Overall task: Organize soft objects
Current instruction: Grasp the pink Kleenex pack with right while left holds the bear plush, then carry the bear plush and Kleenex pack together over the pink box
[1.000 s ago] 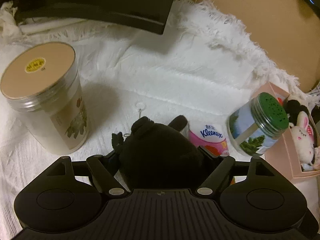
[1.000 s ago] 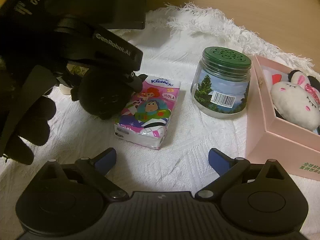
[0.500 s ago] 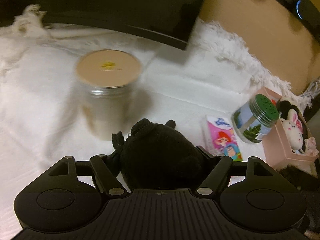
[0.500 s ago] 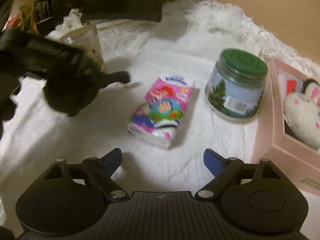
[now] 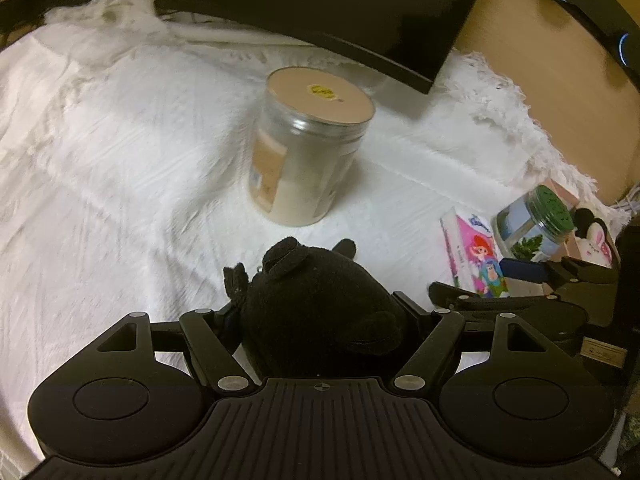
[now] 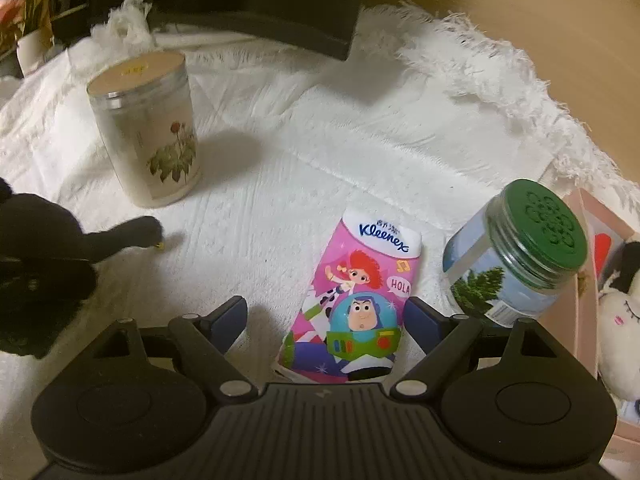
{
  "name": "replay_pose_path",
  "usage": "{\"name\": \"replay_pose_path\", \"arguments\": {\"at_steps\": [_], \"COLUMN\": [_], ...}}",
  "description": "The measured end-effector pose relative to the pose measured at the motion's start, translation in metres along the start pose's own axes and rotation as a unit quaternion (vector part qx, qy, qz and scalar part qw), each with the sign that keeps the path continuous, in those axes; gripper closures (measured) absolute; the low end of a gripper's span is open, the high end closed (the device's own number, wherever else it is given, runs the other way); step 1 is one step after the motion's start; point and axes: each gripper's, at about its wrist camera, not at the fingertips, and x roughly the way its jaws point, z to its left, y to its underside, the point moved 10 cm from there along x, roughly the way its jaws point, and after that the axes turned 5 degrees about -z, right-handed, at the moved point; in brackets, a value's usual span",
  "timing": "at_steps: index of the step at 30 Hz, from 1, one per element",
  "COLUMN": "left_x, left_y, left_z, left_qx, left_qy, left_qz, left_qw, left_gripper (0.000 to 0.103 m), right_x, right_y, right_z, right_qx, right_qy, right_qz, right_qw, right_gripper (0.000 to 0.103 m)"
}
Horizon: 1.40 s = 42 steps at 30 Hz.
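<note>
Right gripper (image 6: 324, 318) now lower, spread fingers straddling tissue pack (image 6: 354, 304); left fingers (image 5: 408, 308) pinching black plush (image 5: 316, 312).

A white fringed cloth (image 6: 320, 152) covers the tan wooden worktop (image 6: 520, 12), whose bare surface shows past the fringe at the right. A dark flat object (image 5: 320, 12) overhangs the cloth's far edge. A potted plant (image 6: 28, 36) stands far left. The lighting is dim and warm.

both wrist views look down, close, sharing tall jar (image 5: 308, 152) (image 6: 148, 128).
</note>
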Motion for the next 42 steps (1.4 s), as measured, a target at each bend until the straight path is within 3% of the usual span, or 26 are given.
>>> {"name": "replay_pose_path", "arguments": {"at_steps": [4,9,10,14,19,22,24,27,33,35,42], "left_x": [-0.003,-0.002,-0.001,0.002,0.002,-0.001,-0.003,-0.005,-0.007,-0.006,0.000], "left_y": [0.002,0.007,0.008,0.014,0.018,0.016,0.015,0.012,0.002,-0.002,-0.024], "left_z": [0.003,0.006,0.006,0.006,0.003,0.001,0.000,-0.002,-0.007,-0.011,-0.035], "left_qx": [-0.004,-0.010,-0.013,-0.015,-0.010,-0.004,-0.002,0.004,0.015,0.022,0.063], "left_qy": [-0.003,0.000,0.001,0.003,0.005,0.006,0.006,0.007,0.012,0.016,0.052], "left_qz": [-0.001,0.004,0.005,0.013,0.015,0.012,0.010,0.006,-0.004,-0.007,-0.017], "left_qw": [1.0000,0.9999,0.9999,0.9998,0.9998,0.9999,0.9999,1.0000,0.9998,0.9996,0.9965], "left_gripper": [0.024,0.024,0.024,0.024,0.024,0.024,0.024,0.024,0.024,0.024,0.024], "right_x": [0.006,0.009,0.010,0.011,0.013,0.008,0.002,0.001,0.015,0.015,-0.005], "right_y": [0.004,0.012,0.014,0.018,0.015,0.009,0.003,-0.006,-0.007,-0.008,-0.022], "right_z": [0.000,-0.011,-0.015,-0.015,-0.014,-0.016,-0.016,-0.019,-0.020,-0.021,-0.017], "right_qx": [0.002,0.066,0.080,0.062,0.056,0.076,0.083,0.065,0.051,0.059,0.046], "right_qy": [0.006,-0.004,-0.015,-0.027,-0.034,-0.034,-0.039,-0.011,0.003,0.001,-0.020], "right_qz": [0.004,0.007,0.008,0.009,0.043,0.053,0.038,0.021,0.038,0.036,0.015], "right_qw": [1.000,0.998,0.997,0.998,0.997,0.995,0.995,0.998,0.998,0.998,0.999], "right_gripper": [0.011,0.006,0.000,0.000,0.000,0.014,0.014,0.015,0.034,0.046,0.050]}}
